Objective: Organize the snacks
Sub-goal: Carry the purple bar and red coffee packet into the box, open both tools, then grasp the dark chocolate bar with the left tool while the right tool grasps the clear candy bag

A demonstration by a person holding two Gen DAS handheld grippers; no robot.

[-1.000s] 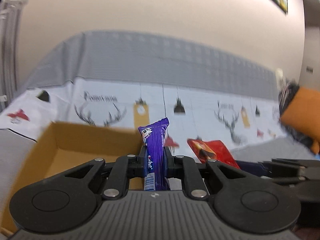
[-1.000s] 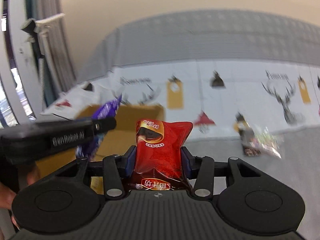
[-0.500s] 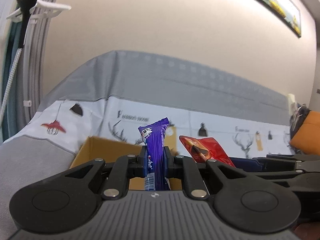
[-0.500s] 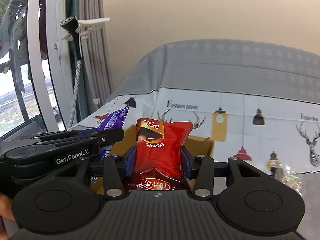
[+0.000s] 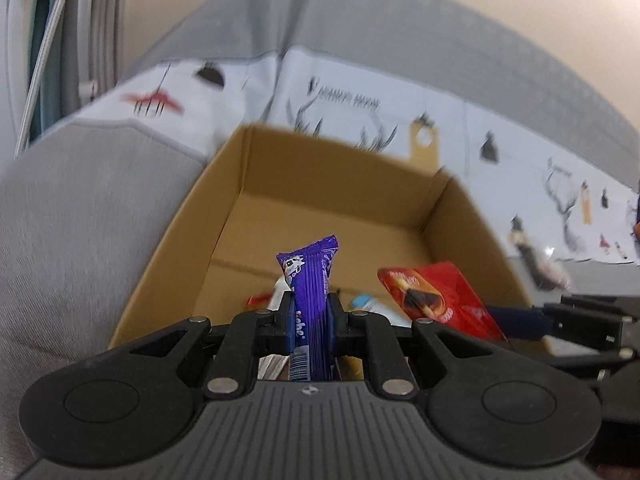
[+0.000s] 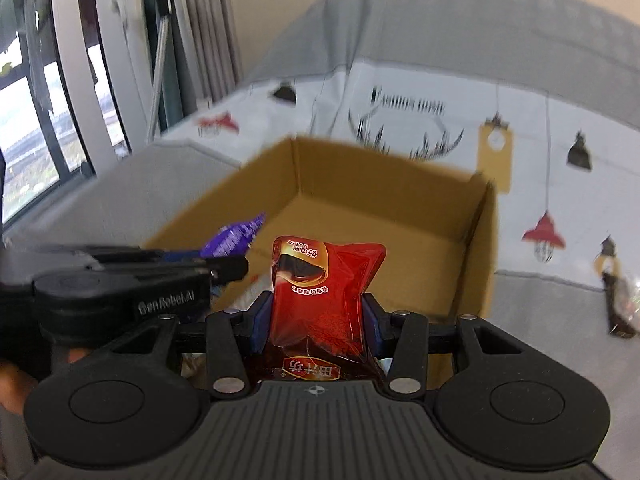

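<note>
grey sofa cushions (image 5: 80, 208) carry our cardboard box (image 5: 328, 184); above its near edge our left gripper (image 5: 310, 316) clamps the purple bar (image 5: 312, 288), our right gripper (image 6: 316, 316) pinches the red pouch (image 6: 320, 292).

Ahead of the left claw (image 5: 310, 322) the cardboard box (image 5: 320, 176) lay open and mostly bare; a few snack packets (image 5: 360, 304) crowded its near end, directly below.

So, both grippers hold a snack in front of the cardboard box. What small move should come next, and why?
Probably lower both a little further into the cardboard box and then release. The left gripper is shut on the purple bar, the right gripper on the red packet, and both snacks are up near the box's front wall, above a few wrappers lying inside.
</note>
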